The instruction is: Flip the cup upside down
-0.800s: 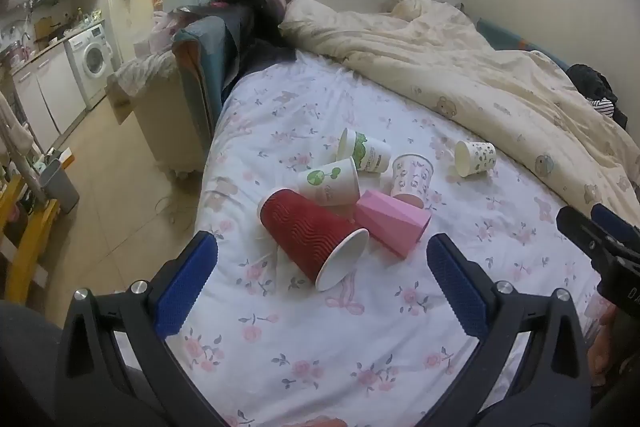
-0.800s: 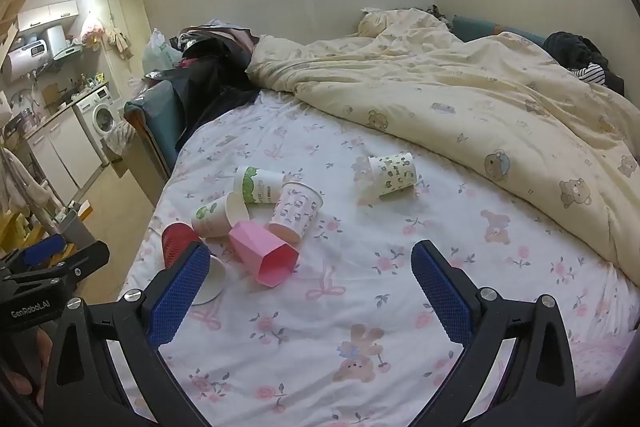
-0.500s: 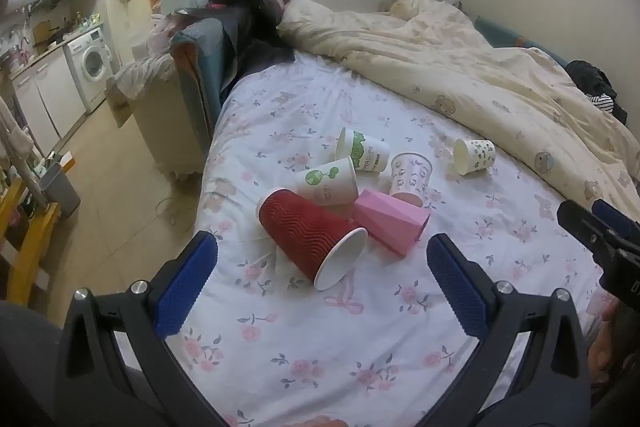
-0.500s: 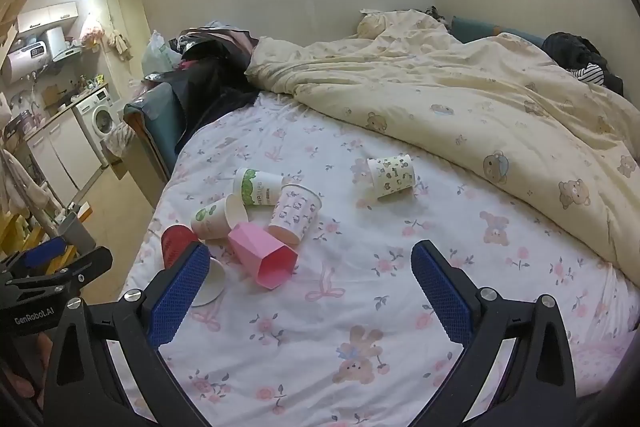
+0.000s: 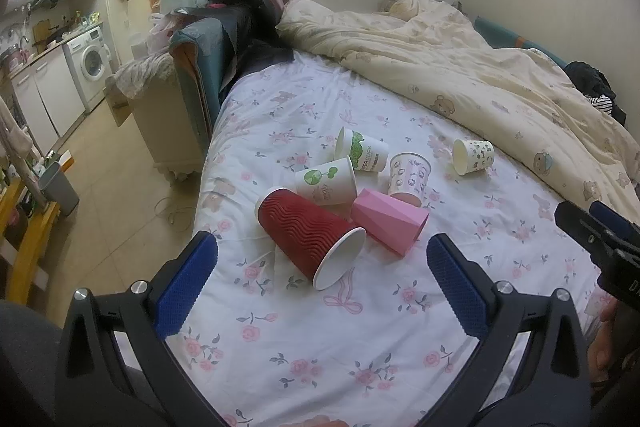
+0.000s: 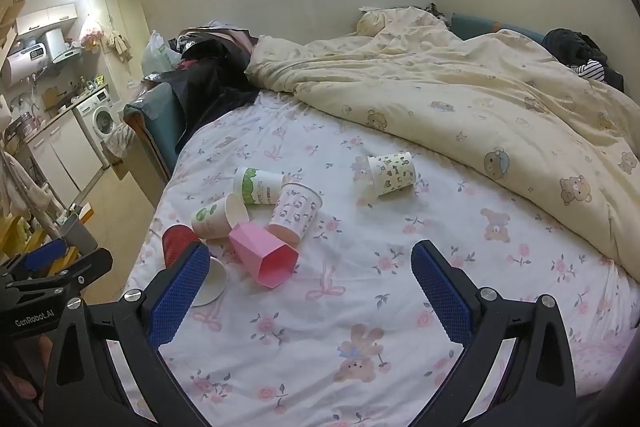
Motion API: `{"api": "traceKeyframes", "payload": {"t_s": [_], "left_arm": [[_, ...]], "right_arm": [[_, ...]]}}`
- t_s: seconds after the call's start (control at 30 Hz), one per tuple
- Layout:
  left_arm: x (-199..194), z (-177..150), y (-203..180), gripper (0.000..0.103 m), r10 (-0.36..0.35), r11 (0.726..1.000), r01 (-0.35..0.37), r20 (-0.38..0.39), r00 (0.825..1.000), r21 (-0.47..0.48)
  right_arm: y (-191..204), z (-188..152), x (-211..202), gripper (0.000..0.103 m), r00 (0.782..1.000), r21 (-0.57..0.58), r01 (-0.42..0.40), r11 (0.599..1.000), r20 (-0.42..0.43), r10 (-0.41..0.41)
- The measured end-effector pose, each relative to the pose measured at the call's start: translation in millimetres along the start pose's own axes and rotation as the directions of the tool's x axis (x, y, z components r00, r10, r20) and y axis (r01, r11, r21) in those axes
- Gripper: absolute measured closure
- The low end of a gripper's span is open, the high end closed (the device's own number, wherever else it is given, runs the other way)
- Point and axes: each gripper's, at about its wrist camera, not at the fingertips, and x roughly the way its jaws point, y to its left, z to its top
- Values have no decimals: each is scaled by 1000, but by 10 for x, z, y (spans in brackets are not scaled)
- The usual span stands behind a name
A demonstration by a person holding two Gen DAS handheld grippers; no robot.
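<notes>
Several cups lie on a floral bed sheet. A red ribbed cup lies on its side, mouth toward me, also in the right wrist view. A pink faceted cup lies beside it. Two white cups with green print lie behind. A panda-print cup stands upright, slightly tilted. A spotted cup lies apart to the right. My left gripper is open and empty, just before the red cup. My right gripper is open and empty.
A cream duvet covers the bed's far and right side. A sofa with dark clothes stands at the bed's left. The bed's left edge drops to a tiled floor. A kitchen with a washing machine is at far left.
Both grippers have shifted only slightly. The cups have not moved.
</notes>
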Motion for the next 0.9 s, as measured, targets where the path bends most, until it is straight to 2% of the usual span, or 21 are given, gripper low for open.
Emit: {"api": "traceKeyframes", "payload": {"t_s": [0.9], "left_arm": [[1, 6, -1, 0, -3, 1000, 3, -1, 1000, 0]], "right_arm": [[-1, -36, 22, 0, 1000, 4, -9, 1000, 5, 9]]}}
